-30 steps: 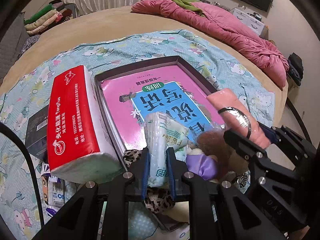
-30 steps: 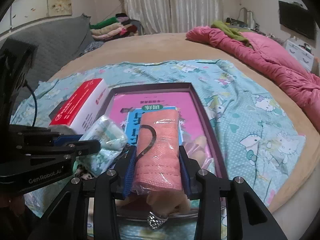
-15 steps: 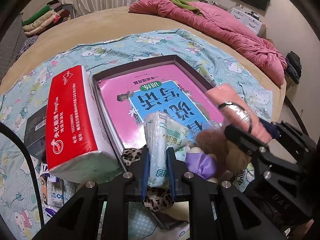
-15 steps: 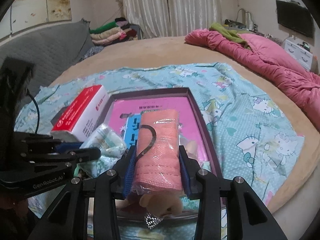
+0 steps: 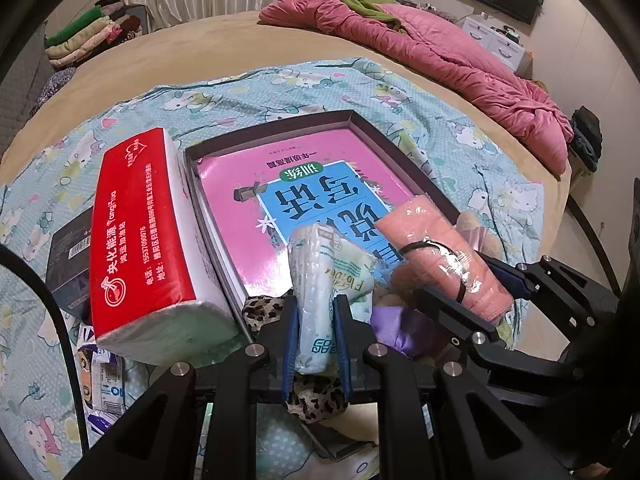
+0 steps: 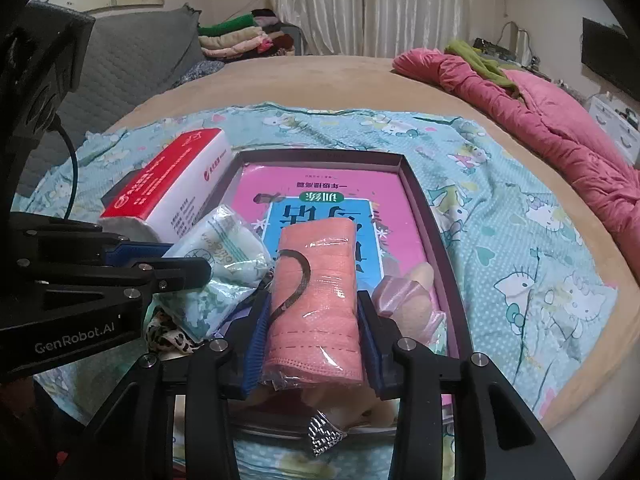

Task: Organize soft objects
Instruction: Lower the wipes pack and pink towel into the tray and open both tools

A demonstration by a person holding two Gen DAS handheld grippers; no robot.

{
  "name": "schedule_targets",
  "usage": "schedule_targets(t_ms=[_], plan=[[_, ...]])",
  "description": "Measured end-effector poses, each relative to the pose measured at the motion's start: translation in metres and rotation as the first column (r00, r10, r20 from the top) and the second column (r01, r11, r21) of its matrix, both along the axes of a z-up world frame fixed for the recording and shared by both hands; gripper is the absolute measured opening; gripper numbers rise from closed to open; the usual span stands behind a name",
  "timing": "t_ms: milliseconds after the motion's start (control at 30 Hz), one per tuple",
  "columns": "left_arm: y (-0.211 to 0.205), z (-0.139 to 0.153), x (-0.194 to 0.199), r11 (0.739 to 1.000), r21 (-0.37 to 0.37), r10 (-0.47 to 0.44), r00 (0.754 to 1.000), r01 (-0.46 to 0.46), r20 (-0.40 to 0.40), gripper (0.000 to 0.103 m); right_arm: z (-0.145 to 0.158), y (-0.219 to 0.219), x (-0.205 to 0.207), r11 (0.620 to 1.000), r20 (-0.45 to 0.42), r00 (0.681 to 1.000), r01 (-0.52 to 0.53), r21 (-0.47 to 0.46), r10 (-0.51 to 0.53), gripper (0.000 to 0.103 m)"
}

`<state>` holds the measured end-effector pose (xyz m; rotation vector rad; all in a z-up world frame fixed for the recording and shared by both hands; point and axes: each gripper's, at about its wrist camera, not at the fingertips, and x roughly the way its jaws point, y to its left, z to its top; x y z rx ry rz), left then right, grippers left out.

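Since the earlier frames, only the right tongs point(image 6: 312, 336) have shifted, dipping slightly toward the shallow dark-rimmed cardboard tray point(image 5: 404, 168) with the pink book cover inside; the left tongs point(image 5: 316, 344) have kept still. That tray lies on the cartoon-print turquoise blanket point(image 6: 520, 216) on the bed. Left of the tray leans the red-and-white soft tissue brick point(image 5: 140, 232). Over the tray's near end, the right tongs carry the plastic-wrapped bundle of salmon-pink face masks point(image 6: 316, 300), their jaws easing apart with the pads apparently still touching it. Beside it, the left tongs pinch the small pale-green pocket tissue pack point(image 5: 320, 300) firmly. Both hands pitch steeply downward. With the slick wrapper loosening, I judge the bundle could slide off onto the plush toys heaped at the tray's near edge.
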<state>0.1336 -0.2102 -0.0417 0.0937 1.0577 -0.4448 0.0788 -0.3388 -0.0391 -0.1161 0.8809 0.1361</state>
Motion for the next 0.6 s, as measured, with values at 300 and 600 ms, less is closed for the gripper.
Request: schedule_targets(t_ms=[300,600], plan=[[0.002,0.003,0.0,1.0,-0.023,0.002,1.0,-0.002,-0.009,0.018,0.001,-0.003,0.0,1.0,0.008,1.0,0.003,0.001,-0.003,0.048],[0.002,0.004,0.0,0.998,-0.06,-0.01,0.999,0.008,-0.031,0.033,0.01,-0.014,-0.006,0.999,0.028,0.999,0.039,0.027,-0.04,0.05]])
